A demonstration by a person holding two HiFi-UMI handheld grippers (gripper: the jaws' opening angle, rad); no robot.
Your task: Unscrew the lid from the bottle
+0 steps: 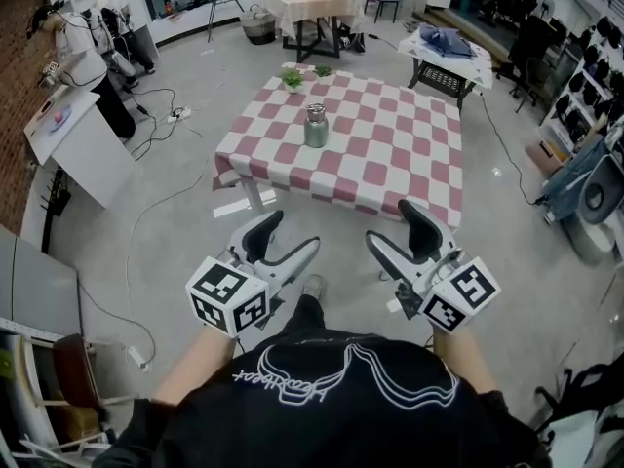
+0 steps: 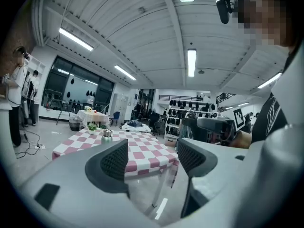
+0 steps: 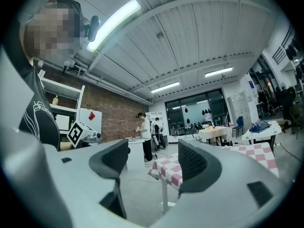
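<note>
- fingers (image 1: 261, 234) of the left gripper (image 1: 285, 244) stood apart, nothing between them; the right gripper (image 1: 400, 239) was spread and empty too.
- the bottle (image 1: 316, 126) stood upright on the checkered table (image 1: 390, 159), its lid (image 1: 316, 111) on, well ahead of both.
- both pointed at it side by side, probably so one could brace the body while the other turned the lid.

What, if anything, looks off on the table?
Nothing stands out. The bottle stands upright on the table, lid on, no spill. Two plants at the far edge are upright. The left gripper and right gripper are short of the table, jaws apart, empty.
</note>
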